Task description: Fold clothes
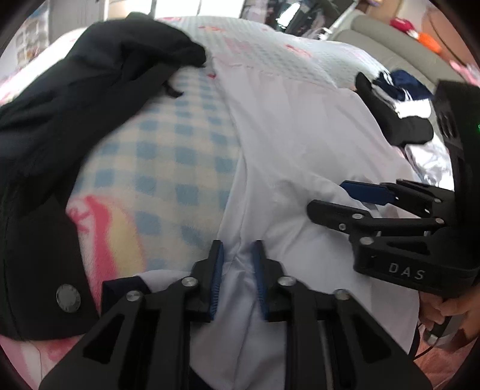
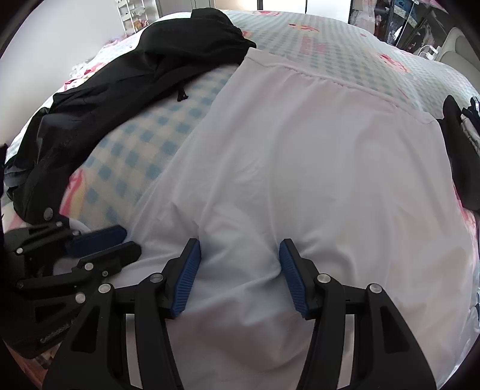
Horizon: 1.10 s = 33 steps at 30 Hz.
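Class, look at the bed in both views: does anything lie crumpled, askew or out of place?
Yes. The black jacket lies crumpled in a heap left of the white garment, which is spread fairly flat on the checked blanket. More dark clothes are bunched at the right.

Daylight is pouring in from the far window [image 1: 177,7], blowing it out and washing the white cloth [image 2: 300,156] pale. Fisheye bending is curving the bed [image 2: 345,39], corners are vignetting black, and motion blur is softening the left view.
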Available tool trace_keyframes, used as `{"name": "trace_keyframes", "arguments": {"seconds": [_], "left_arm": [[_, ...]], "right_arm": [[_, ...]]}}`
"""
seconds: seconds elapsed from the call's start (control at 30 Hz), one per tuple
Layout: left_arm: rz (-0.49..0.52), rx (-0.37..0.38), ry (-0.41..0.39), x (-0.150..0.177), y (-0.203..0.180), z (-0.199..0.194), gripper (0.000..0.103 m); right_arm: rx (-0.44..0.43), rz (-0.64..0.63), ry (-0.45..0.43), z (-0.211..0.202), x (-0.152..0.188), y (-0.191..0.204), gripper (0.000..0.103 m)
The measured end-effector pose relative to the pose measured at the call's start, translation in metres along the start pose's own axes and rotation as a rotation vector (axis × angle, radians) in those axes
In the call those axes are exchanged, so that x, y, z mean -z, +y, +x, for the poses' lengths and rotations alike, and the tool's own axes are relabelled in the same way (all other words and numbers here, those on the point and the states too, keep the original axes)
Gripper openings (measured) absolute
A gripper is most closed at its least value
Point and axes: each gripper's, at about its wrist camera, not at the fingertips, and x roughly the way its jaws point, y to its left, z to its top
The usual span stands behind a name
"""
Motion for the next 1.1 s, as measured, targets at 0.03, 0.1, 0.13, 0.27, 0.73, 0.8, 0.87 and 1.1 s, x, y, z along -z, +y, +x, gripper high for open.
{"name": "trace_keyframes", "arguments": {"seconds": [0.03, 0.1, 0.13, 0.27, 0.73, 0.8, 0.87, 1.1], "left_arm": [[-0.014, -0.009, -0.005, -0.001, 0.002, -0.001, 0.009], [-0.041, -0.027, -0.015, -0.002, 0.007, -0.002, 0.008], [-0.048, -0.042, -0.021, -0.002, 0.008, -0.003, 0.008], [-0.094, -0.066, -0.037, -0.001, 0.019, -0.007, 0.008], [-0.343, 0.199, -0.061, 0.003, 0.063, -0.022, 0.012], [-0.358, 0.190, -0.087, 0.004, 0.067, -0.032, 0.012], [-0.349, 0.183, -0.102, 0.007, 0.068, -0.042, 0.012], [-0.375, 0.082, -0.145, 0.021, 0.082, -0.072, 0.025]], "right_arm": [[-0.002, -0.001, -0.005, -0.001, -0.001, 0.001, 0.055], [-0.012, -0.005, -0.026, -0.004, -0.002, 0.003, 0.055], [-0.019, -0.008, -0.041, -0.006, -0.003, 0.005, 0.055], [-0.040, -0.013, -0.116, -0.015, -0.006, 0.009, 0.055], [-0.030, 0.168, -0.113, -0.026, 0.015, -0.045, 0.053], [-0.052, 0.199, -0.121, -0.031, 0.021, -0.054, 0.054], [-0.069, 0.200, -0.125, -0.039, 0.023, -0.055, 0.054], [-0.128, 0.005, -0.128, -0.045, 0.021, -0.002, 0.054]]}}
